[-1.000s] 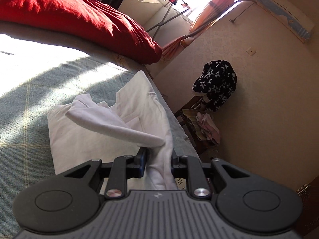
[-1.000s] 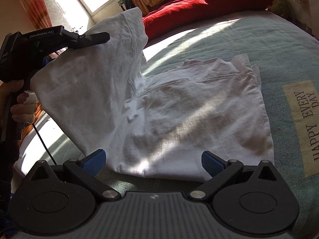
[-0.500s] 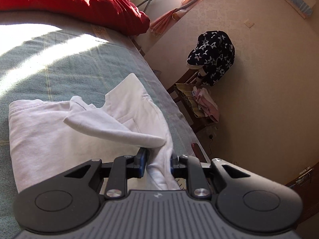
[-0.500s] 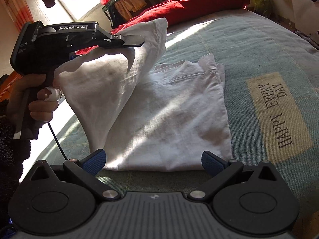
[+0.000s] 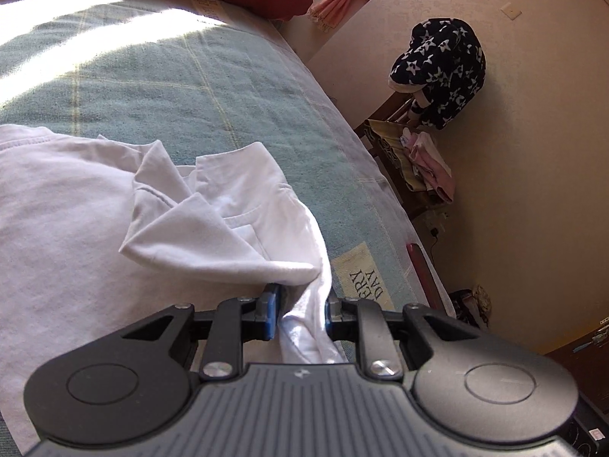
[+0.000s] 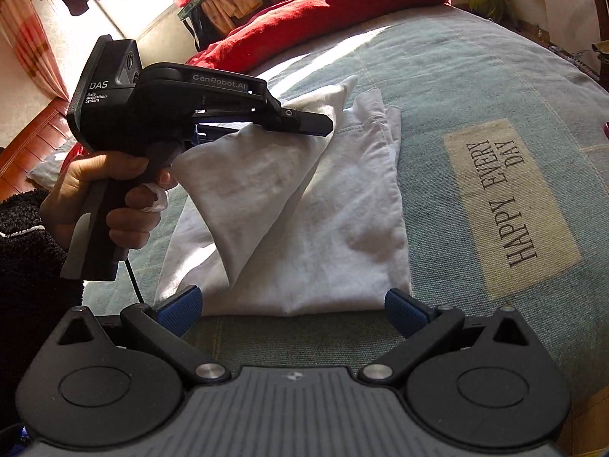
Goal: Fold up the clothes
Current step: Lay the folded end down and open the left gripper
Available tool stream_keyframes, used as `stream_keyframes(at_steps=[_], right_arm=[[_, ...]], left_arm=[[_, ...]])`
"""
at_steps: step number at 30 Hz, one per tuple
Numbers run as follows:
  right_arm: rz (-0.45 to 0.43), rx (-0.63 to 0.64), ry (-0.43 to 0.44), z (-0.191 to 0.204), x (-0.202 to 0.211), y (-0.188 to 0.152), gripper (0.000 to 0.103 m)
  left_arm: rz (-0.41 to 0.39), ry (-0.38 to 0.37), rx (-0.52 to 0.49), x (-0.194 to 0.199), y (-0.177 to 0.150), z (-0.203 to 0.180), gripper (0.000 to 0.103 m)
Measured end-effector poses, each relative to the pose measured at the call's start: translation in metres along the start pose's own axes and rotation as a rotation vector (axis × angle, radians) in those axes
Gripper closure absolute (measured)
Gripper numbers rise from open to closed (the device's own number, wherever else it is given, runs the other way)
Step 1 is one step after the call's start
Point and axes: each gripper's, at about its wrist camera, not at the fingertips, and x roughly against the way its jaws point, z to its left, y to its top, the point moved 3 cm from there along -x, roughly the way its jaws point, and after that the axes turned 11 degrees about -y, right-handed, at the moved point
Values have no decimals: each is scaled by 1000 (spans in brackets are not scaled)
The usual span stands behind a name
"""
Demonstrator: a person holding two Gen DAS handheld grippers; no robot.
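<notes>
Right now the white garment [image 6: 323, 221] lies spread on the bed [image 6: 475, 87], its near hem along the bed's near edge. One side of it is lifted and draped over the rest, pinched between the narrow jaws of the left gripper [image 5: 300, 314], which a hand [image 6: 95, 198] holds by the grip. Nearer the edge, the right gripper [image 6: 291, 310] sits with jaws wide apart and nothing between them, just short of the hem. A red pillow [image 6: 342, 7] lies along the far edge.
</notes>
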Motion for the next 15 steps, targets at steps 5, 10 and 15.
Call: stream_keyframes(at_steps=[5,10,15], right_arm=[[7,-1,3,0,-2,0,0],[12,-4,-5,-2,-2,-1,0],[16,-4,-22,-4,-2,-3,0]], left_arm=[[-1,11,-23,-7,4,-9,85],[29,54,-46,-20,-4,-8,84],[58,65,-61,-30,-14,-10,64]])
